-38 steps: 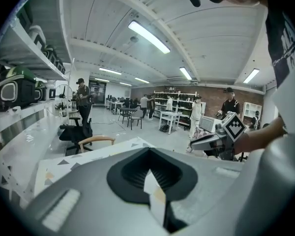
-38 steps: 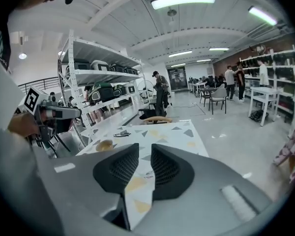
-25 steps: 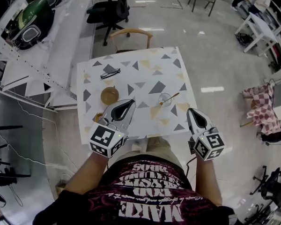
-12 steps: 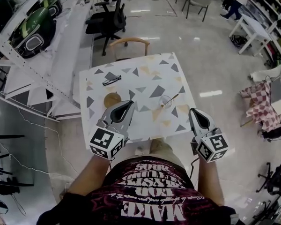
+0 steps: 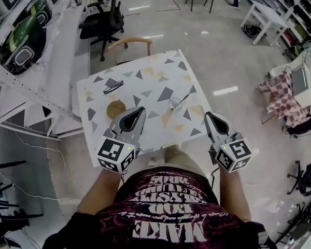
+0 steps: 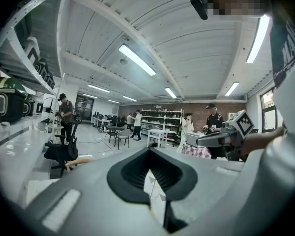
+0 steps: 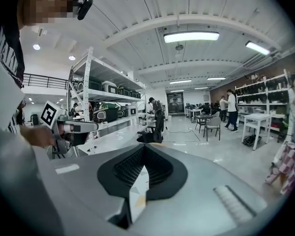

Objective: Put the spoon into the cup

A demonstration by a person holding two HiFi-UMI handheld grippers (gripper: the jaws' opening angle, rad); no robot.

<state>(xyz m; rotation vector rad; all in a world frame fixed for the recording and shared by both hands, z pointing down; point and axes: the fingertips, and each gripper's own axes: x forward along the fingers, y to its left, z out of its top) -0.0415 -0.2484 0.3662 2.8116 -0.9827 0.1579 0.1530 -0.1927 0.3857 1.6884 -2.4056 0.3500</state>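
The spoon (image 5: pixel 181 100) stood leaning in the clear cup (image 5: pixel 174 107), right of the middle of the patterned table (image 5: pixel 145 74). Both grippers hung at the table's near edge, well apart from the cup: the left gripper (image 5: pixel 137 111) and the right gripper (image 5: pixel 210 116) each had jaws drawn together on nothing.

A large open-plan lab or workshop: a polished floor (image 5: pixel 223 61), tall metal shelving racks (image 7: pixel 96 90) loaded with equipment, long ceiling strip lights (image 7: pixel 191 36), scattered white worktables (image 5: pixel 264 17), a rolling office chair (image 5: pixel 101 19), and several people (image 7: pixel 231 107) standing about near more shelves along a brick back wall (image 6: pixel 196 107).
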